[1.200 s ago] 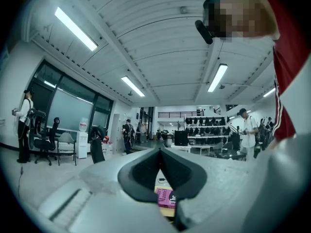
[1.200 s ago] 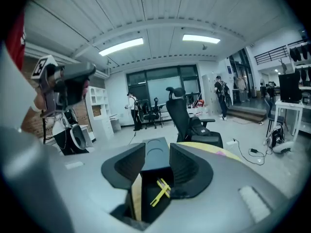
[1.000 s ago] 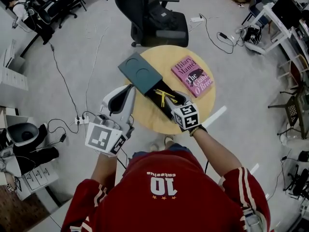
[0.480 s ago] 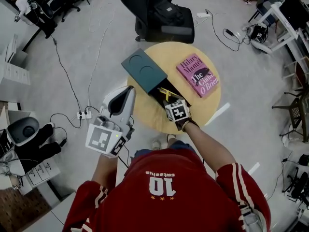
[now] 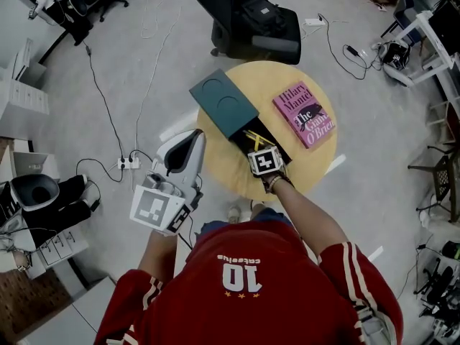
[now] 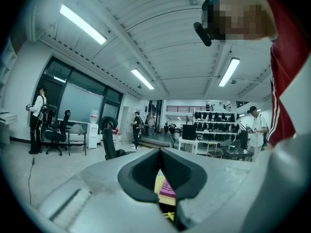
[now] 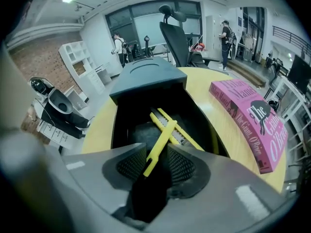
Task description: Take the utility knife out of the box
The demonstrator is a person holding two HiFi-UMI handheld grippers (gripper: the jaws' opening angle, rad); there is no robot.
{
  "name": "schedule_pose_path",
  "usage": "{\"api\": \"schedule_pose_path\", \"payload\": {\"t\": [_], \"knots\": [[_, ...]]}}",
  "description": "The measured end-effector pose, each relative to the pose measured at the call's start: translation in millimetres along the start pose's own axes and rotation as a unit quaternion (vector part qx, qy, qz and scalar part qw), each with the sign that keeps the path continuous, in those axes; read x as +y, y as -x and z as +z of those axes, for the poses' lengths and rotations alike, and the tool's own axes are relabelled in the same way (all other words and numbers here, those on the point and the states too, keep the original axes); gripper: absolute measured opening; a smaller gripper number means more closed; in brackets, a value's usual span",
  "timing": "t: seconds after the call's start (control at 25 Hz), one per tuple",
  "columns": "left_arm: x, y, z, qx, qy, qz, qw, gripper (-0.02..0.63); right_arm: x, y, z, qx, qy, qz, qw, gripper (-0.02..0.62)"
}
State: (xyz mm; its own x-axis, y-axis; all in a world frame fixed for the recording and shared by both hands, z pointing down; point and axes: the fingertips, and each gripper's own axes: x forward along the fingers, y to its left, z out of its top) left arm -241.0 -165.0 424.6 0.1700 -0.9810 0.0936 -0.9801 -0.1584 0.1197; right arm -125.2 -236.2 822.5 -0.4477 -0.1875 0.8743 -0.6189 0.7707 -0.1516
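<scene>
A dark teal box (image 5: 224, 106) lies on the round yellow table (image 5: 295, 167), its lid slid back over a black inside. Two yellow utility knives cross in it; the upper knife (image 7: 163, 140) slants toward me, the second knife (image 7: 180, 130) lies under it. My right gripper (image 7: 156, 165) points steeply down into the box (image 7: 146, 76). Its jaws are closing, with the near end of the upper knife between the ribbed pads (image 7: 181, 166) and a gap still on each side. In the head view, my right gripper (image 5: 259, 149) covers most of the opening. My left gripper (image 5: 194, 136) is shut and empty, held level off the table's left edge.
A pink book (image 5: 305, 113) lies on the table right of the box, also in the right gripper view (image 7: 250, 118). A black office chair (image 5: 259, 16) stands beyond the table. Cables and a power strip (image 5: 129, 162) lie on the floor to the left.
My right gripper has dropped and tipped down into the open box, over the knives. The left gripper has barely shifted and stays shut.
</scene>
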Motion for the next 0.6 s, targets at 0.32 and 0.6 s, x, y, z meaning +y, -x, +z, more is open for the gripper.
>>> {"api": "schedule_pose_path", "payload": {"t": [0.32,0.6], "knots": [[5.1,4.2,-2.8,-0.001,0.004,0.005,1.0000,0.002,-5.8,5.0,9.1,-0.019,-0.004,-0.010,1.000,0.051],[-1.6,11.0,2.0,-0.008,0.000,-0.001,1.0000,0.003,-9.8,30.4,21.4,-0.054,-0.005,-0.023,0.998,0.049]]}}
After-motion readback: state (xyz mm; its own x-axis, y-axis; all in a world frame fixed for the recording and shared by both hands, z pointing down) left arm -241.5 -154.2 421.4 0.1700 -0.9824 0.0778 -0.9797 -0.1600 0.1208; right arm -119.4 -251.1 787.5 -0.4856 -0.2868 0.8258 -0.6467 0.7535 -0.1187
